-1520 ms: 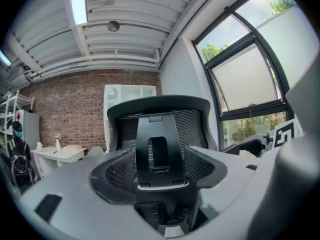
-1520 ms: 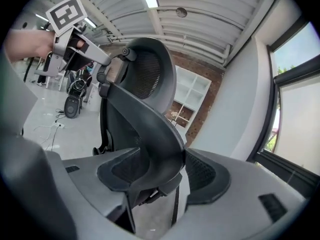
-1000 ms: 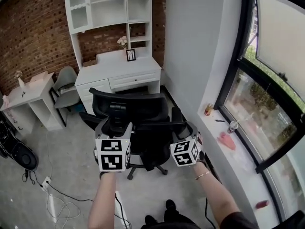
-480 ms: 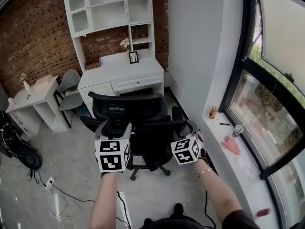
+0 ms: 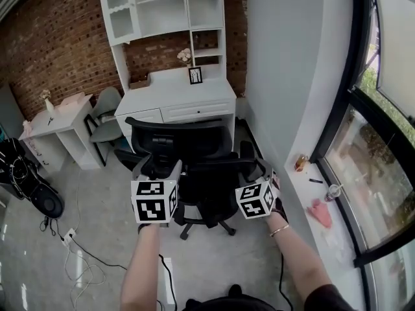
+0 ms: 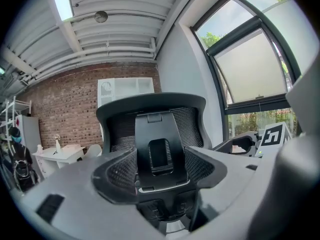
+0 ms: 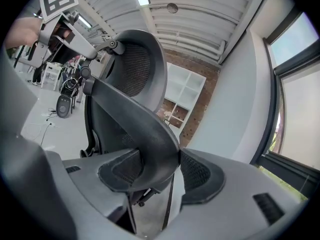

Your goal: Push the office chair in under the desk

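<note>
White desk (image 5: pixel 175 99) w/ hutch sits against the brick wall dead ahead, kneehole facing me. Black office chair (image 5: pixel 188 149) stands just in front of it, back to me, the top of its back reading right at the desk's front edge, seat not under yet by my judgement

Left gripper (image 6: pixel 161 173): jaws only part-way apart, pads (image 6: pixel 117 171) pressed on both sides of the hard plastic centre spine (image 6: pixel 159 149) of the backrest. Solid hold, rigid part. Right gripper (image 7: pixel 152 173): jaws likewise closed onto a curved black bar (image 7: pixel 130 114), prob. the right armrest, pinched between both pads

Handling, my guess: biggish chair, some weight, but it's on a castor base (image 5: pixel 202 222) so it should roll w/ a steady shove. It swivels, so uneven force left vs right will spin it, not drive it. Mesh (image 6: pixel 190 126) on the back is soft, gives, so no good to push on. Spine is the stiff spot. Armrest may wobble or slip, smooth plastic, so I'd treat that side as steering only. Backrest could recline if I lean high, so push low & level, square at the kneehole
</note>
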Demonstrator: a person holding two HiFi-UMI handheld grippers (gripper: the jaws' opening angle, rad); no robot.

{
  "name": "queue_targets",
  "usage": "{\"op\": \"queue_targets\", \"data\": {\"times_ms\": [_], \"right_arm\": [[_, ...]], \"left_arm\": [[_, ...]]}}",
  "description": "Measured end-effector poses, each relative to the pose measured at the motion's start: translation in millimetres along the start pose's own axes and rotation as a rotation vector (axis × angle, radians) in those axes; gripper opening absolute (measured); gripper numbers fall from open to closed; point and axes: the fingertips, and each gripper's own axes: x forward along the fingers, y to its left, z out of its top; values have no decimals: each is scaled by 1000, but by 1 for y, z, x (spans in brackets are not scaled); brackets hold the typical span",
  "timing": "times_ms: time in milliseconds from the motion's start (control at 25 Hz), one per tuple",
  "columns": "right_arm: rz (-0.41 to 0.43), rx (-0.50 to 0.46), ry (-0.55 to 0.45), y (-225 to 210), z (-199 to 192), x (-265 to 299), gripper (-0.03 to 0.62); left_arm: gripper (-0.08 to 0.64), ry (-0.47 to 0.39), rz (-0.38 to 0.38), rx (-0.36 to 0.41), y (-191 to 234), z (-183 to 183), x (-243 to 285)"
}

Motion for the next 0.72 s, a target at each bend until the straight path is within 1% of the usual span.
{"op": "queue_targets", "data": {"times_ms": [320, 560, 720], "right_arm": [[83, -49, -45, -36, -10, 50, 238], [72, -41, -38, -59, -12, 88, 237], [87, -53, -23, -74, -11, 115, 235]], "left_arm": [[290, 26, 54, -24, -17, 9, 53], [291, 24, 70, -25, -23, 16, 89], [290, 11, 88, -29, -26, 22, 115]]}}
